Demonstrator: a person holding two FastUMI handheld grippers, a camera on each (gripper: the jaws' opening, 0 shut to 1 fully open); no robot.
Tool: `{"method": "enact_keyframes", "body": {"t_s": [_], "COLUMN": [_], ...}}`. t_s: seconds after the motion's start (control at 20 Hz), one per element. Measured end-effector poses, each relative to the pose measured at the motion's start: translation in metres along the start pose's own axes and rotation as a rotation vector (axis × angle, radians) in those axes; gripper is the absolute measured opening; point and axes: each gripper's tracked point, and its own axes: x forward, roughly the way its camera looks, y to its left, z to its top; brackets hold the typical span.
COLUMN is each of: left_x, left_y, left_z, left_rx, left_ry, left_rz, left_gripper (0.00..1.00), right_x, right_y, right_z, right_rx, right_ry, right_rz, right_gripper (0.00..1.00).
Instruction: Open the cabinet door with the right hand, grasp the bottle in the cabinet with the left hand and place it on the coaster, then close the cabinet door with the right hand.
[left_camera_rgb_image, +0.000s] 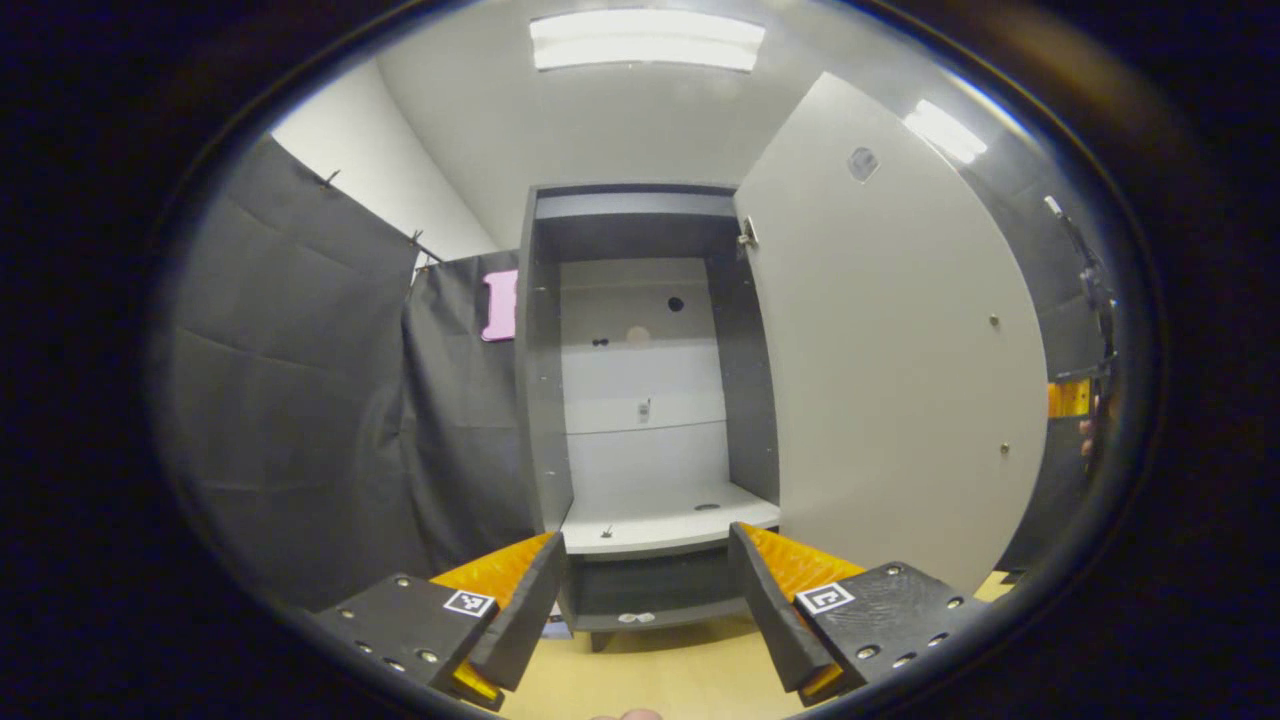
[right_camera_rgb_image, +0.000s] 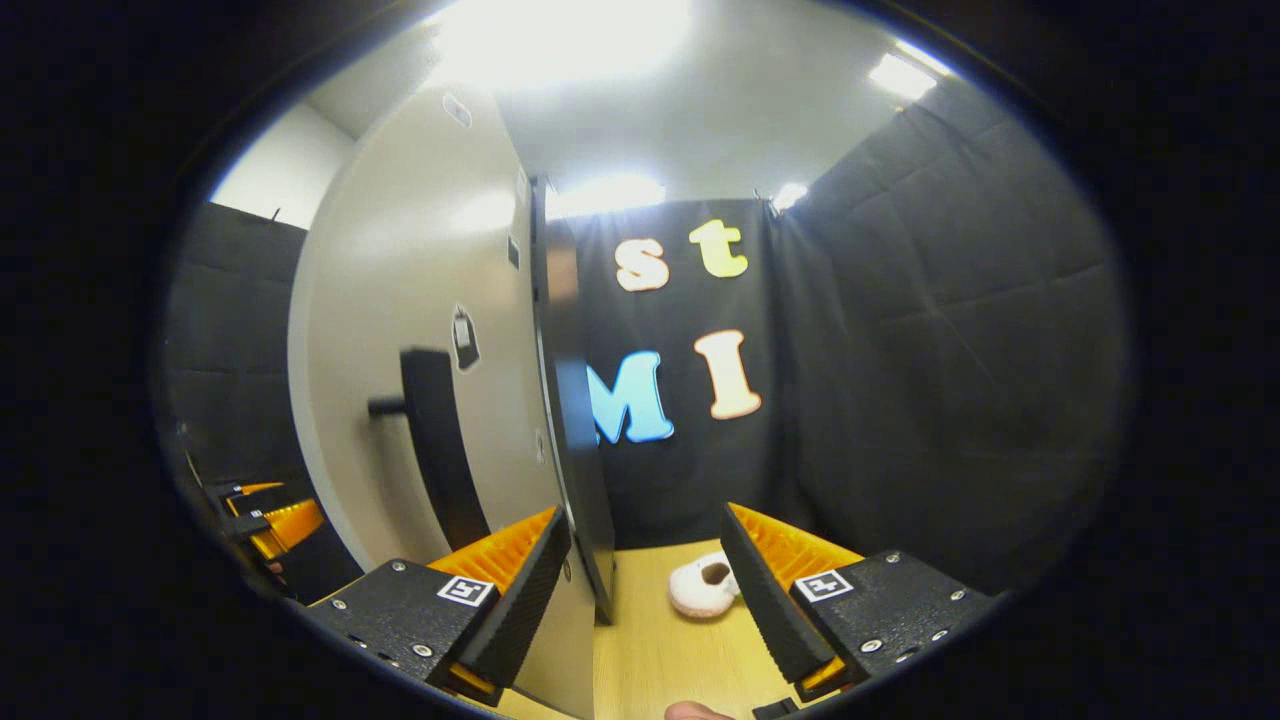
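— Nearest the lens in the left gripper view, the left gripper (left_camera_rgb_image: 640, 610) stood with its fingers spread wide and nothing between them, over the pale wooden table (left_camera_rgb_image: 660, 675). What was in the cabinet (left_camera_rgb_image: 640, 400)?

— Nothing I could call a bottle. Its lower shelf (left_camera_rgb_image: 665, 525) carried only small dark specks, too small to tell, and the compartment above it looked bare. Ahead of that gripper the opening was free of obstruction.

— And the cabinet door (left_camera_rgb_image: 890, 350)?

— Swung fully out on the right side, its edge just beside the right gripper (right_camera_rgb_image: 645, 600), which was also spread wide and held nothing. In the right gripper view the door's dark handle (right_camera_rgb_image: 440, 450) stood left of those fingers. Beyond the door's edge, a small white object (right_camera_rgb_image: 705, 587) lay on the table, with open tabletop around it; whether it was the coaster I couldn't tell
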Motion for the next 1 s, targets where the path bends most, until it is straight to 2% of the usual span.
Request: {"method": "enact_keyframes", "body": {"t_s": [0.1, 0.15, 0.2, 0.25, 0.3, 0.35, 0.4, 0.45, 0.5, 0.6, 0.75, 0.8, 0.85, 0.9, 1.0], "left_x": [0.006, 0.009, 0.011, 0.013, 0.014, 0.016, 0.018, 0.021, 0.023, 0.03, 0.036, 0.037, 0.038, 0.038, 0.038], "left_y": [0.002, 0.008, 0.012, 0.019, 0.027, 0.034, 0.042, 0.05, 0.059, 0.074, 0.093, 0.098, 0.104, 0.109, 0.123], "left_z": [0.002, 0.001, 0.002, 0.001, 0.0, 0.001, -0.002, -0.005, -0.008, -0.015, -0.019, -0.021, -0.025, -0.027, -0.022], "left_rx": [0.026, 0.038, 0.044, 0.048, 0.048, 0.044, 0.036, 0.026, 0.018, 0.012, 0.03, 0.026, 0.016, 0.001, -0.003], "left_ry": [0.008, 0.014, 0.012, 0.011, 0.008, 0.003, 0.006, 0.01, 0.01, 0.018, 0.007, 0.005, 0.014, 0.019, 0.012], "left_rz": [-0.038, -0.048, -0.058, -0.062, -0.067, -0.069, -0.07, -0.075, -0.077, -0.09, -0.117, -0.123, -0.125, -0.132, -0.139], "left_gripper": [0.93, 0.93, 0.97, 0.93, 0.97, 0.93, 0.97, 0.97, 0.93, 0.93, 0.97, 0.93, 0.93, 0.93, 0.97], "right_x": [-0.007, -0.01, -0.012, -0.011, -0.011, -0.013, -0.015, -0.016, -0.017, -0.024, -0.025, -0.023, -0.017, -0.013, -0.004], "right_y": [0.002, 0.005, 0.009, 0.015, 0.021, 0.028, 0.036, 0.043, 0.053, 0.071, 0.104, 0.117, 0.131, 0.146, 0.174], "right_z": [0.013, 0.012, 0.011, 0.01, 0.008, 0.008, 0.008, 0.008, 0.009, 0.009, 0.008, 0.007, 0.006, 0.004, -0.001], "right_rx": [-0.036, -0.051, -0.05, -0.041, -0.03, -0.022, -0.023, -0.032, -0.043, -0.058, -0.083, -0.088, -0.089, -0.089, -0.096], "right_ry": [-0.043, -0.048, -0.048, -0.045, -0.04, -0.038, -0.039, -0.041, -0.047, -0.06, -0.07, -0.072, -0.072, -0.069, -0.07], "right_rz": [-0.025, -0.04, -0.051, -0.055, -0.057, -0.058, -0.059, -0.06, -0.062, -0.068, -0.072, -0.063, -0.049, -0.035, -0.012], "right_gripper": [0.93, 0.9, 0.89, 0.93, 0.93, 0.93, 0.93, 0.93, 0.93, 0.93, 0.92, 0.92, 0.88, 0.93, 0.92]}}
